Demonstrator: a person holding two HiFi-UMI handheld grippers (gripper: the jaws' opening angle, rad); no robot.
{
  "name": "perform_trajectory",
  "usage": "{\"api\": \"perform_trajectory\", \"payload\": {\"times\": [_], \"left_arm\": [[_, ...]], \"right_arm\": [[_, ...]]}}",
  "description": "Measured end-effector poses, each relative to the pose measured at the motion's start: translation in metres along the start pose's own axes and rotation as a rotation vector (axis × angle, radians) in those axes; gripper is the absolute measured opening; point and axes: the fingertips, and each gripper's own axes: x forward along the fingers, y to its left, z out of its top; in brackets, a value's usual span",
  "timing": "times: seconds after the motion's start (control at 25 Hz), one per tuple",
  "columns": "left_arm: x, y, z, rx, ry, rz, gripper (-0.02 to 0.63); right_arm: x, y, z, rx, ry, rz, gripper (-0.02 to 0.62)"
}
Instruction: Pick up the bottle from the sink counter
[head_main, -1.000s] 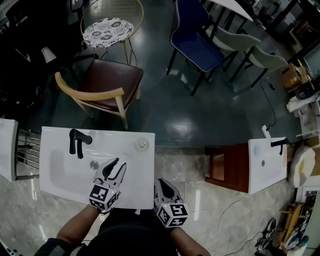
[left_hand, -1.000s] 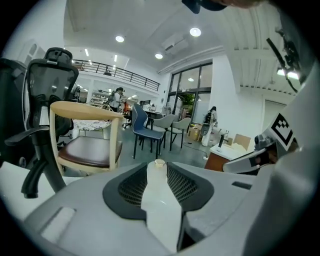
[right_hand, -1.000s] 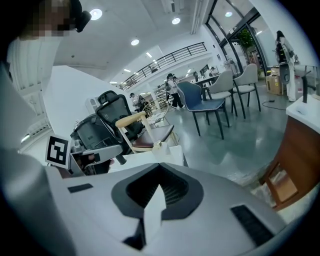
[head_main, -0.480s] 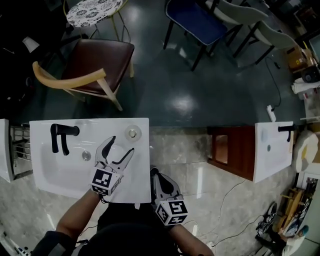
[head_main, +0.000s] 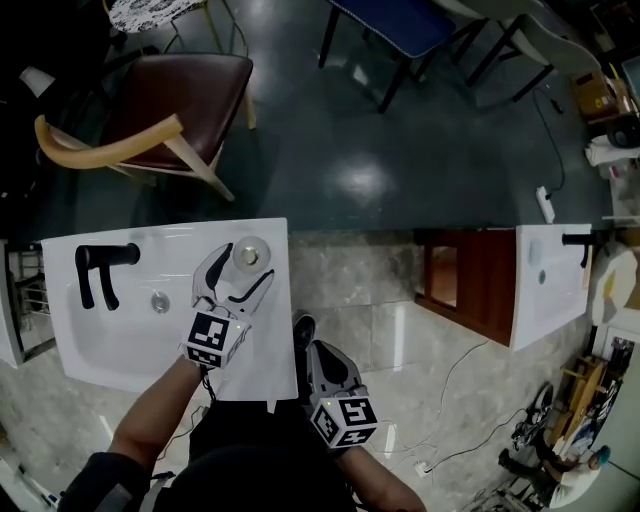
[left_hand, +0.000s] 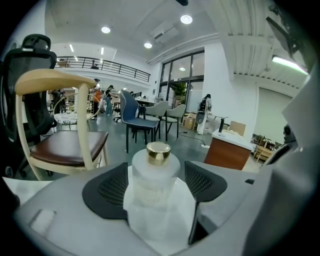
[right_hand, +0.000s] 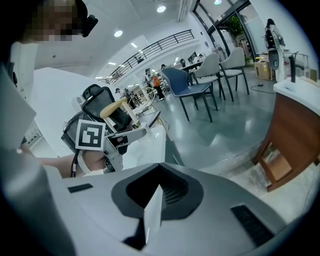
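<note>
A frosted bottle with a gold cap stands on the back right corner of the white sink counter. My left gripper reaches over the counter with its jaws opening, one on each side of the bottle. In the left gripper view the bottle stands upright between the dark pads, with small gaps on both sides. My right gripper hangs shut and empty just off the counter's right edge. Its jaws meet at the middle of the right gripper view, which also shows the left gripper.
A black faucet and a drain sit in the basin to the left. Beyond the counter stands a wooden chair with a brown seat. A second sink on a wooden cabinet is at the right, with cables on the floor.
My left gripper has moved forward across the counter to the bottle and its jaws have spread wide around it. The right gripper has stayed low beside the counter edge.
</note>
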Motion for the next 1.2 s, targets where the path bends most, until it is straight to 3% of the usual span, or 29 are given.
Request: {"api": "perform_trajectory", "payload": {"times": [0.76,1.2], "left_arm": [[0.025,0.003,-0.004,0.055,0.003,0.020,0.339],[0.010,0.001,0.003,0.025,-0.004,-0.003,0.336]], "right_arm": [[-0.004,-0.018,0.001,0.039,-0.010,-0.036,0.008],[-0.006,-0.008,0.010,0.014,-0.023,-0.022,0.008]]}}
